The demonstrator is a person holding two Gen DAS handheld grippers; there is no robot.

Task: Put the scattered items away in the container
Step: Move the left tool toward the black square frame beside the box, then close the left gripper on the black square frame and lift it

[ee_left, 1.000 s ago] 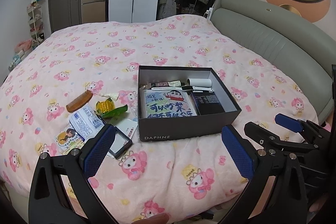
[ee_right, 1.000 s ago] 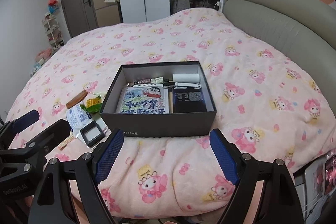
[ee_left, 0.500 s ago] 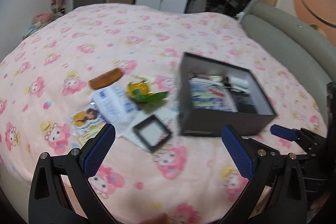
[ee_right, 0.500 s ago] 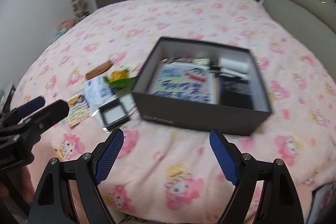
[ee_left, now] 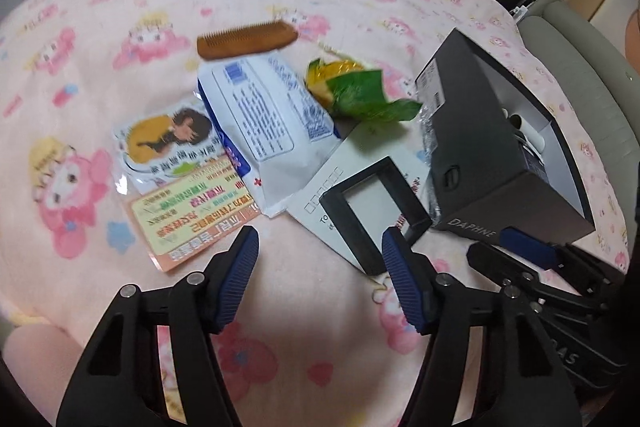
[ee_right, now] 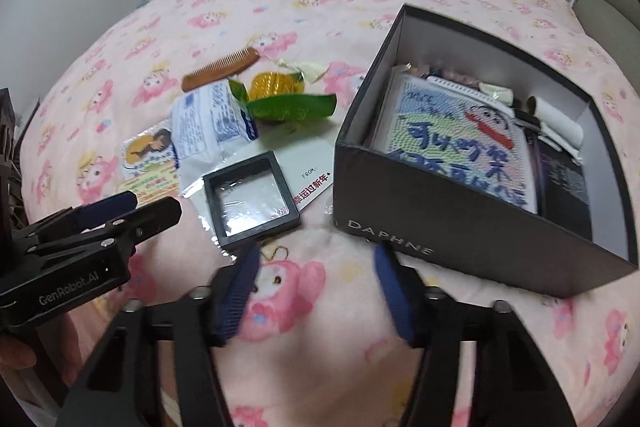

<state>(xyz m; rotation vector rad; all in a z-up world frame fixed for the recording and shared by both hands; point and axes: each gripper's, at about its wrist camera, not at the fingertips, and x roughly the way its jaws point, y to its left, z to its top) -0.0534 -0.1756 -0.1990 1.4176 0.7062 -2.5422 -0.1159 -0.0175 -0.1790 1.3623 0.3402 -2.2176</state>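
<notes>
Looking along your left gripper (ee_left: pixel 318 263), jaws wide and empty, you see the box (ee_left: pixel 516 203) marked DAPHNE; the square black frame (ee_left: pixel 376 213), wipes packet (ee_left: pixel 268 119) and comb (ee_left: pixel 248 39) lie left of it.

Your right gripper (ee_right: pixel 316 285), also wide and empty, faces the box (ee_right: pixel 460 211): inside lies a beaded cartoon picture (ee_right: pixel 456 143) beside a white roll (ee_right: pixel 560 123).

Bed (ee_right: pixel 320 7): box (ee_right: pixel 460 211), comb (ee_right: pixel 220 69), packets (ee_right: pixel 208 119).
</notes>
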